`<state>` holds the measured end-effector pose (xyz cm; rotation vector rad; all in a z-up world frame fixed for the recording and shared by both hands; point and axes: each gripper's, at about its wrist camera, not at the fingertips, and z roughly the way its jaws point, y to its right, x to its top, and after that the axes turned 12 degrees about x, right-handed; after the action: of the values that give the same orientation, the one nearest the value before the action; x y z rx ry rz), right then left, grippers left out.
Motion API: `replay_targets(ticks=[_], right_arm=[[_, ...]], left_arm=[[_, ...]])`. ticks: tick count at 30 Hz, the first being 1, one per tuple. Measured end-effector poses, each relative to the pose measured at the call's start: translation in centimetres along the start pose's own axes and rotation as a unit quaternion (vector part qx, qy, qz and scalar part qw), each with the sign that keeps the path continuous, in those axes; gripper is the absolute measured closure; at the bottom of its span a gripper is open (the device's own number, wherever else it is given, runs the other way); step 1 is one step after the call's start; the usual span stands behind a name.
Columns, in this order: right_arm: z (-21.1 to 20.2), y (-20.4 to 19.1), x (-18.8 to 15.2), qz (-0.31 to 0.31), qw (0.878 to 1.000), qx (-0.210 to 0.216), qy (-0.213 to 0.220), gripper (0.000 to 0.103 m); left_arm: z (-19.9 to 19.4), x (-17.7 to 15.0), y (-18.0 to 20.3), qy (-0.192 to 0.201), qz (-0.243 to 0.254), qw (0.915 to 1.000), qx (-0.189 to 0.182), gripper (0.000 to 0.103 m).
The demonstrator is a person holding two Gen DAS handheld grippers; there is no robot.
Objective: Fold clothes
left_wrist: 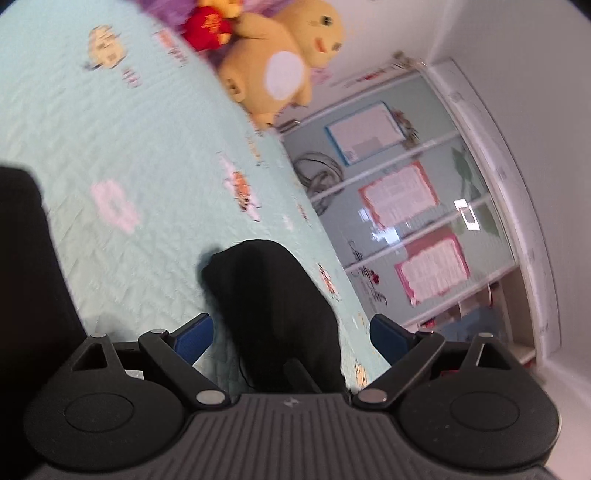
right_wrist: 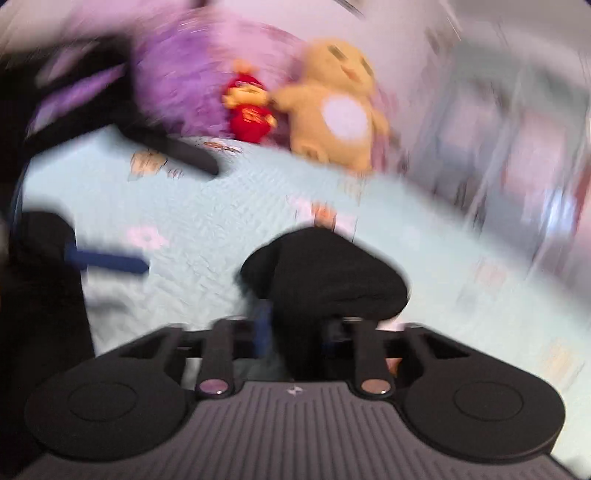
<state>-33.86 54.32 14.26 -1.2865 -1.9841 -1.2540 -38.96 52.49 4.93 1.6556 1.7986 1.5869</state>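
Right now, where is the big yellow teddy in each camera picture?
Left wrist view: the yellow teddy sits at the top, a little right of the middle, at the far edge of the bed.
Right wrist view: the yellow teddy is blurry, upper middle-right.
Shared landmark: the small red toy sits just left of it.

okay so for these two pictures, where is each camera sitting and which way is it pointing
Left wrist: on the left gripper, tilted, facing along the bedspread toward a glass-door cabinet; its spread blue fingers show.
Right wrist: on the right gripper, blurred, facing the plush toys; its narrow linkage shows.
Shared: black garment, yellow plush, red plush.
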Motion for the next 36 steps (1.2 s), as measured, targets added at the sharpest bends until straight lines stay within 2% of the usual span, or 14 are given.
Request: replay_targets(ticks=[2, 6, 9, 13, 16, 18, 20, 23, 24, 26, 28, 29, 31, 36], right_arm=[[0.7, -2.8, -0.6, -0.152, 0.988, -0.021, -0.001, 0.086], [1.4, -6.1, -3.6, -0.331, 0.943, -0.009, -0.009, 0.090], [1.7, -6.1, -4.6, -0.365, 0.931, -0.011, 0.001, 0.091], [2.5, -5.5, -4.6, -0.369, 0.929, -0.019, 0.011, 0.091], [3.0, -5.0, -4.8, -0.364, 0.931, -0.020, 0.010, 0.090], [2.9, -4.6, -4.9, -0.357, 0.934, -0.027, 0.007, 0.087], [2.7, -4.0, -4.8, -0.334, 0.942, -0.037, -0.010, 0.085], [1.6, -2.7, -4.9, -0.272, 0.959, -0.068, -0.035, 0.071], [1.0, -2.1, -4.9, -0.237, 0.967, -0.081, -0.042, 0.067], [-0.4, -0.1, -4.7, -0.134, 0.984, -0.108, -0.054, 0.064], [-2.5, 3.4, -4.7, 0.037, 0.990, -0.129, -0.050, 0.060], [-3.7, 5.5, -5.0, 0.128, 0.981, -0.141, -0.040, 0.056], [-5.6, 9.5, -6.3, 0.282, 0.947, -0.157, -0.013, 0.054], [-7.2, 17.9, -11.6, 0.562, 0.813, -0.140, 0.057, 0.047]], left_arm=[[0.2, -0.1, 0.1, -0.018, 0.004, 0.9998, -0.006, 0.008], [1.3, -0.3, -0.4, -0.066, -0.012, 0.9978, -0.003, 0.008], [2.1, -0.7, -0.4, -0.092, -0.003, 0.9956, 0.016, 0.008], [3.2, -1.2, -1.2, -0.113, -0.025, 0.9930, 0.027, 0.008], [3.0, -1.3, -1.6, -0.097, -0.035, 0.9943, 0.028, 0.011], [3.0, -1.4, -1.8, -0.085, -0.033, 0.9954, 0.029, 0.021], [3.3, -1.5, -1.9, -0.083, -0.026, 0.9957, 0.031, 0.040], [3.6, -1.5, -2.2, -0.090, -0.031, 0.9950, 0.032, 0.050], [3.6, -1.5, -2.1, -0.092, -0.030, 0.9949, 0.030, 0.054], [3.8, -1.5, -2.0, -0.100, -0.025, 0.9943, 0.027, 0.077], [4.1, -1.4, -2.1, -0.116, -0.032, 0.9927, 0.016, 0.090], [4.1, -1.4, -2.1, -0.120, -0.036, 0.9921, 0.008, 0.090], [3.8, -1.2, -1.7, -0.113, -0.034, 0.9930, -0.005, 0.093], [2.2, -0.8, -0.2, -0.088, -0.023, 0.9950, -0.042, 0.093]])
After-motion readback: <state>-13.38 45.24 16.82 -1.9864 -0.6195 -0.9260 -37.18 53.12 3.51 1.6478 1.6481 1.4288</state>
